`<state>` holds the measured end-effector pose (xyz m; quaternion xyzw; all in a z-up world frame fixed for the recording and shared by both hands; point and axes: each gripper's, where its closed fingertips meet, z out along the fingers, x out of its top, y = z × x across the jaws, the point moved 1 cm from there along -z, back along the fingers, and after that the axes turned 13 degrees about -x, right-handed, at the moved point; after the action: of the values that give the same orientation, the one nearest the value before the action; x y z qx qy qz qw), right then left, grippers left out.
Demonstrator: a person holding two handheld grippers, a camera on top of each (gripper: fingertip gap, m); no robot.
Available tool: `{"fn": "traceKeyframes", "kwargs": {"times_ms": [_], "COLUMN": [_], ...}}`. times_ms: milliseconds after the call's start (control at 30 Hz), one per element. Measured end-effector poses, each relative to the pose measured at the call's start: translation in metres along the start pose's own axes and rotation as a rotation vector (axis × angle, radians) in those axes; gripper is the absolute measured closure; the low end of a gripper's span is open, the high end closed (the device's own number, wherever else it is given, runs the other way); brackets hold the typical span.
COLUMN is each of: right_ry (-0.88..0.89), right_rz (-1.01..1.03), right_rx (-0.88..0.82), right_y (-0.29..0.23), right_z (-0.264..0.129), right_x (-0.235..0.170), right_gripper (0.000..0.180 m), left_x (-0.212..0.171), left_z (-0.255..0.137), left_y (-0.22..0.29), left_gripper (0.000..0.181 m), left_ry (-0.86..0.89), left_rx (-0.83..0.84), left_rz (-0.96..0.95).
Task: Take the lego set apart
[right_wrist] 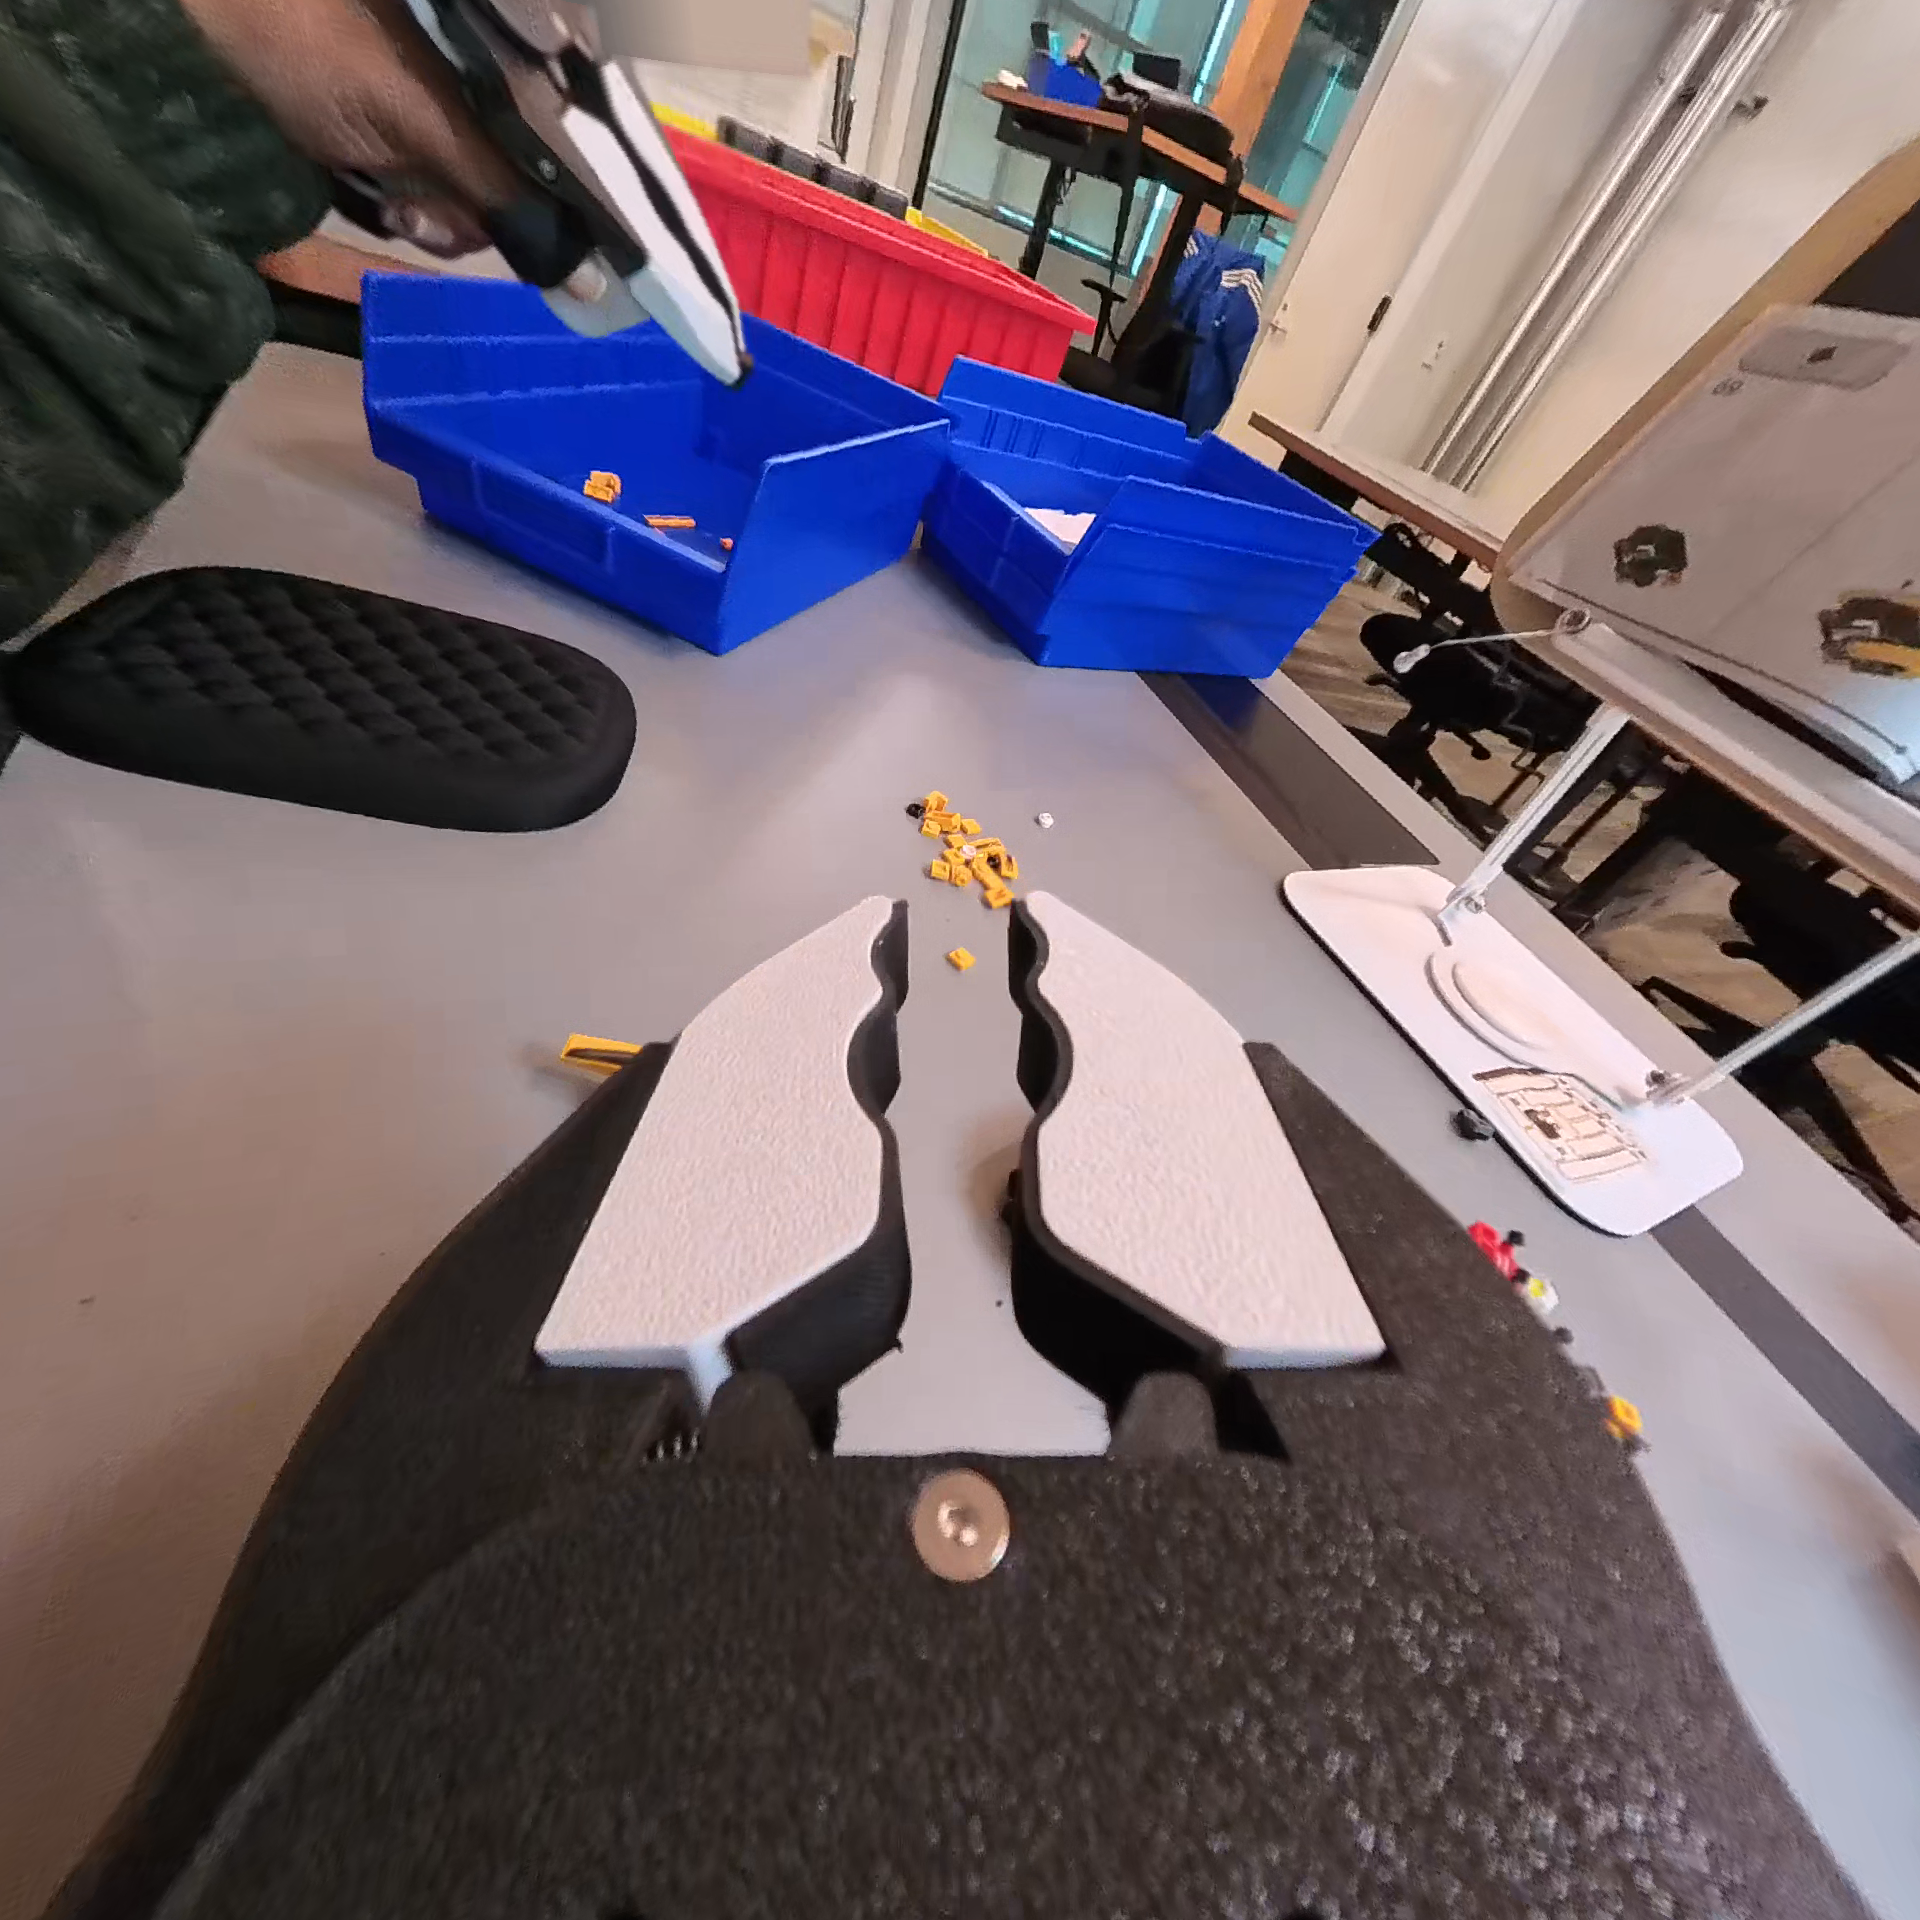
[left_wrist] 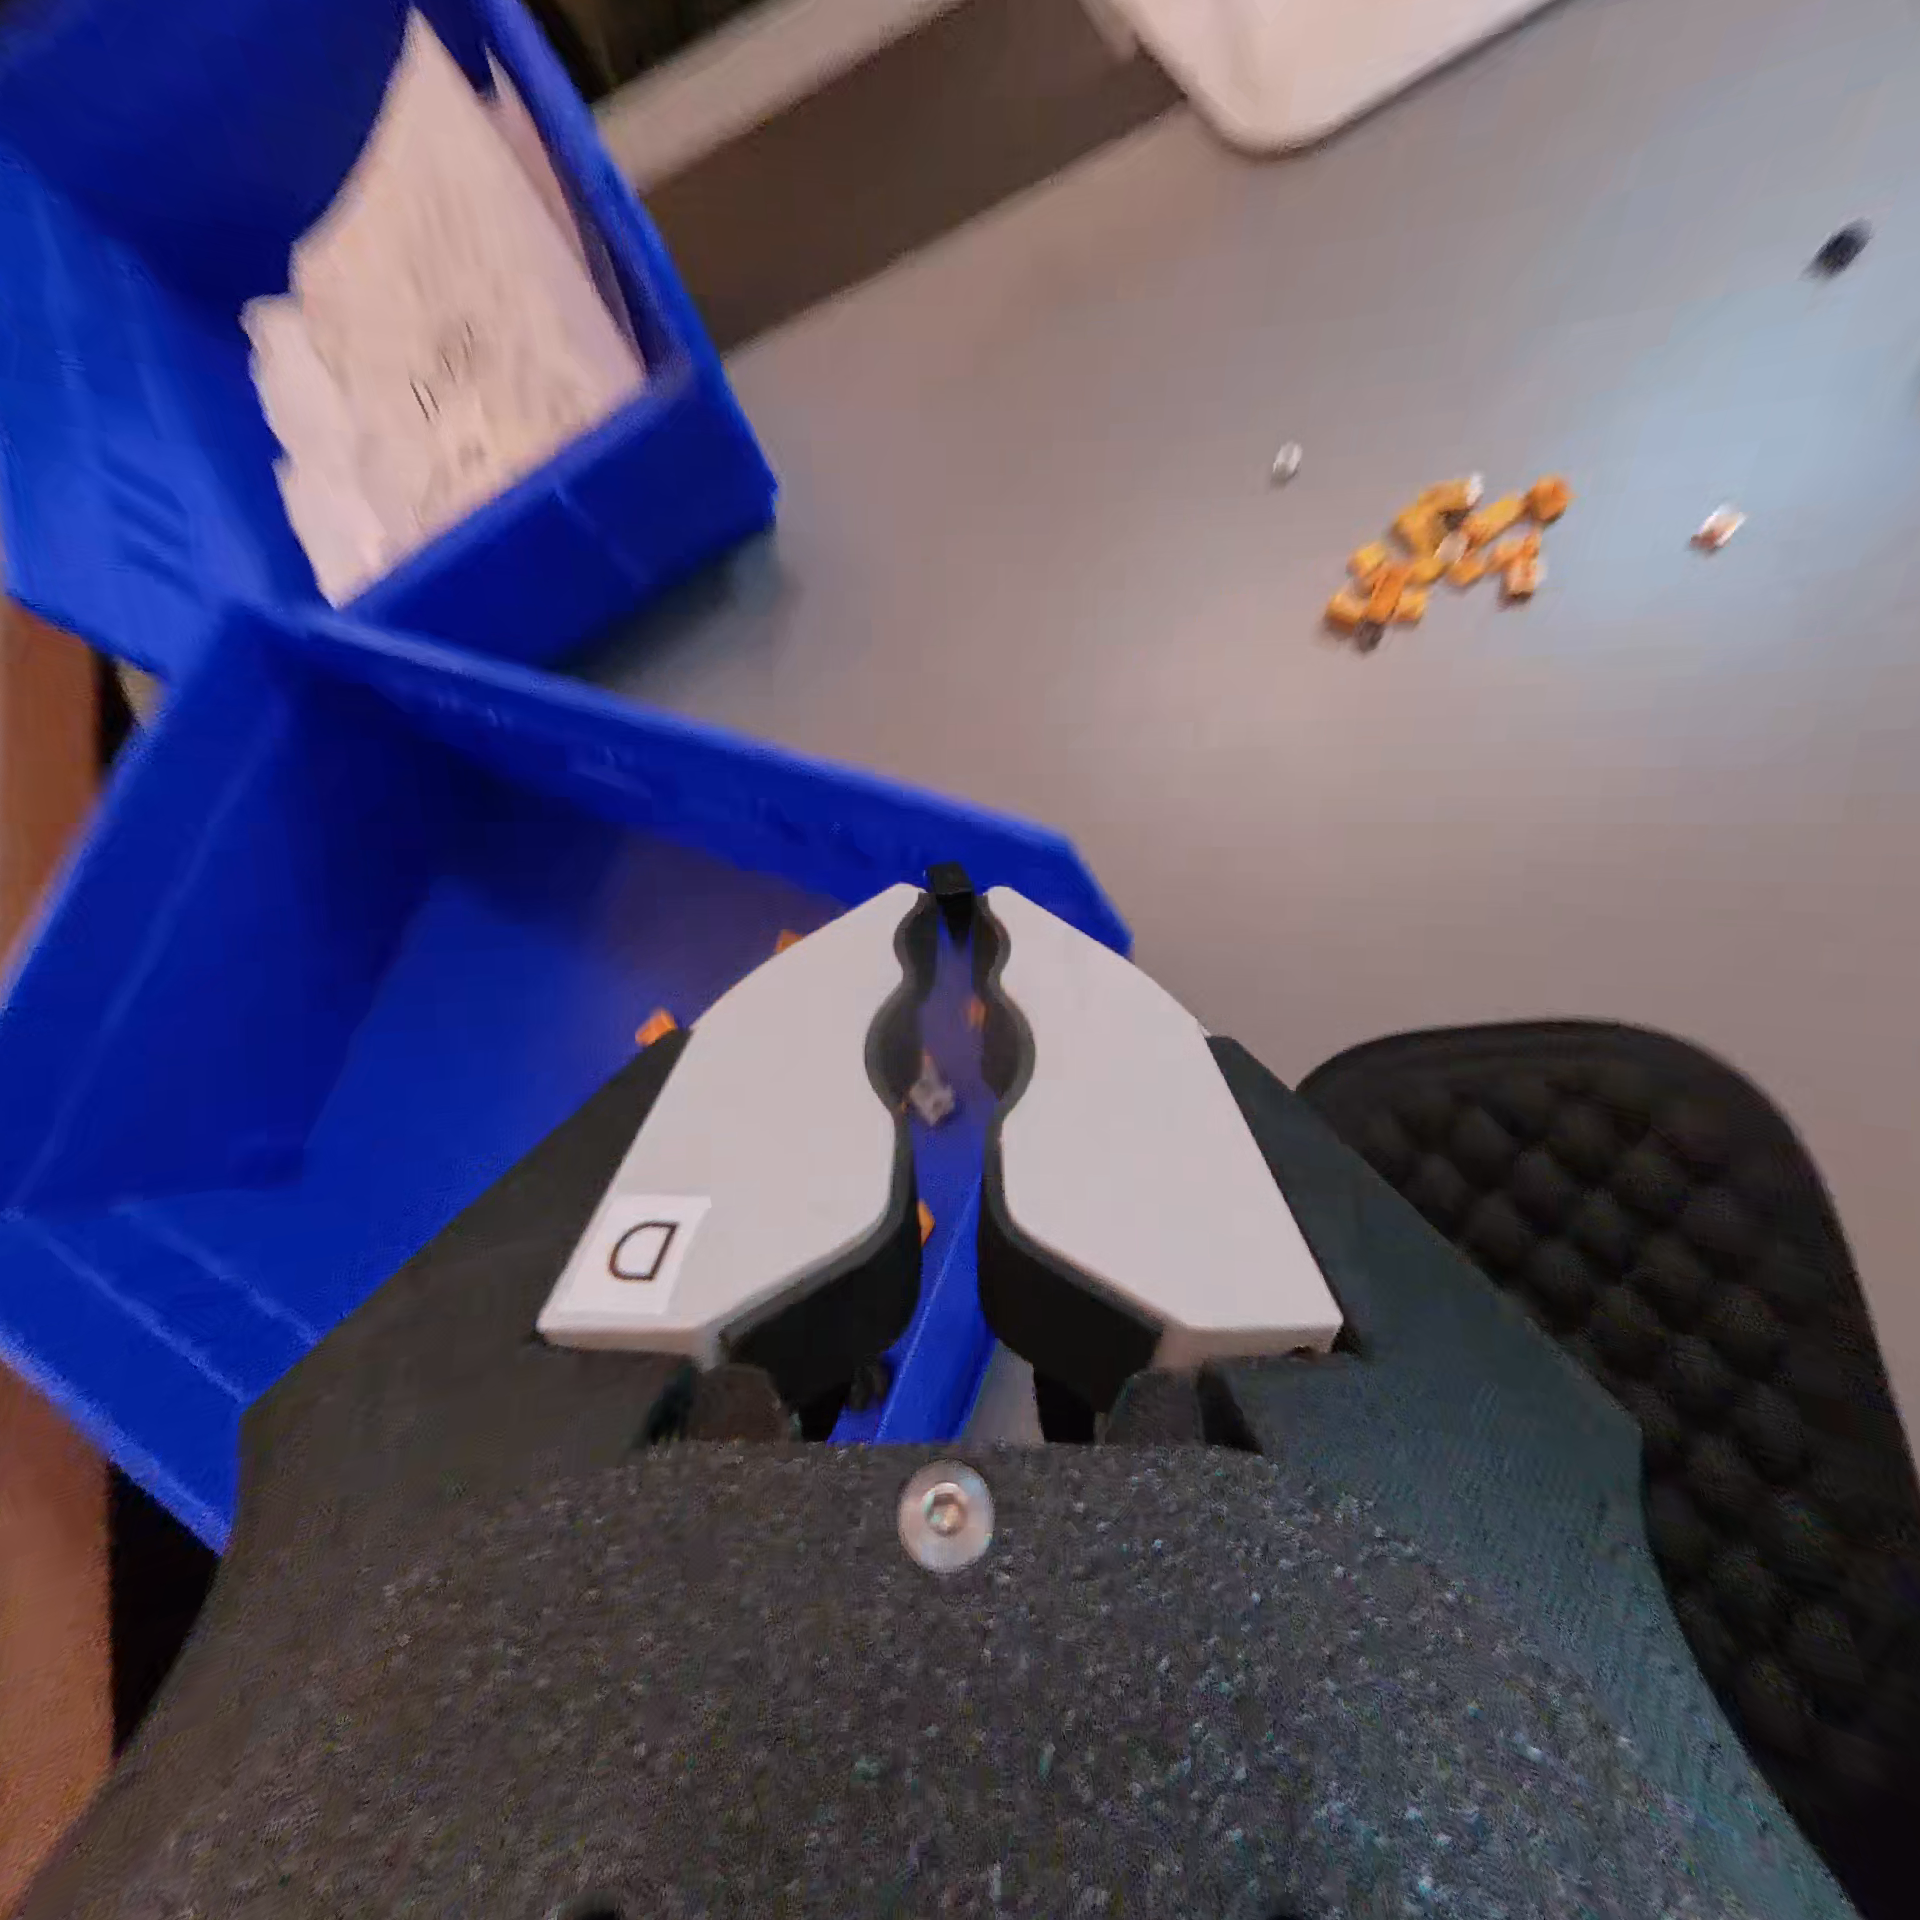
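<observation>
My left gripper (left_wrist: 953, 891) is shut on a small black lego piece (left_wrist: 950, 883) and hangs over a blue bin (left_wrist: 312, 935) that holds a few orange pieces and a grey one (left_wrist: 932, 1096). The right wrist view shows that gripper (right_wrist: 740, 366) above the same bin (right_wrist: 831, 499). A pile of small orange lego pieces (right_wrist: 971, 852) lies on the grey table; it also shows in the left wrist view (left_wrist: 1444, 556). My right gripper (right_wrist: 956, 914) is open and empty, low over the table just short of the pile. One orange piece (right_wrist: 962, 958) lies between its fingertips.
A second blue bin (right_wrist: 1143, 561) with white paper stands beside the first, a red bin (right_wrist: 883, 270) behind. A black padded rest (right_wrist: 312, 696) lies at left. A white lamp base (right_wrist: 1507, 1039) stands at right. A yellow tool (right_wrist: 597, 1049) and loose coloured pieces (right_wrist: 1507, 1257) lie nearby. My right fingertips sit around 35 cm from my left ones.
</observation>
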<state>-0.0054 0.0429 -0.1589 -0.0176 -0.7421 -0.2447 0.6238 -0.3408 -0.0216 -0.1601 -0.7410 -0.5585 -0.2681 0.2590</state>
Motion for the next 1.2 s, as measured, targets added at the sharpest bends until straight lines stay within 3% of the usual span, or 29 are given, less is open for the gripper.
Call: {"fn": "traceKeyframes", "kwargs": {"times_ms": [100,367,433,533,633,733,833,1000,1200], "right_ry": [-0.039,-0.085,-0.087,-0.086,-0.089,-0.114,-0.185,-0.343,-0.49], "right_rz": [-0.011,0.034,0.041,0.036,0.041,0.05,0.054,0.004,-0.081], "right_rx": [0.01,0.019,0.016,0.012,0.021,0.075,0.196,0.353,0.364], "right_y": [-0.004,0.002,0.003,0.004,0.002,-0.006,-0.025,-0.06,-0.078], "right_z": [0.004,0.005,0.005,0.005,0.005,0.005,0.002,0.001,0.008], "right_x": [-0.009,-0.025,-0.025,-0.025,-0.025,-0.027,-0.035,-0.057,-0.077], "right_gripper": [0.162,0.162,0.162,0.162,0.162,0.162,0.16,0.146,0.128], "left_x": [-0.024,-0.039,-0.037,-0.015,0.019,0.032,0.027,-0.011,-0.006], "left_z": [0.019,0.039,0.036,0.025,0.021,0.042,0.077,0.123,0.128], "left_y": [-0.015,-0.015,-0.017,-0.001,0.058,0.128,0.195,0.253,0.272], "left_gripper": [0.169,0.115,0.116,0.134,0.148,0.151,0.152,0.14,0.143], "left_ry": [-0.064,-0.085,-0.08,0.005,0.136,0.124,0.05,-0.143,-0.101], "left_rx": [-0.078,-0.214,-0.184,-0.196,-0.376,-0.572,-0.72,-0.773,-0.879], "left_rz": [-0.064,-0.078,-0.056,0.009,0.154,0.315,0.441,0.693,0.649]}}
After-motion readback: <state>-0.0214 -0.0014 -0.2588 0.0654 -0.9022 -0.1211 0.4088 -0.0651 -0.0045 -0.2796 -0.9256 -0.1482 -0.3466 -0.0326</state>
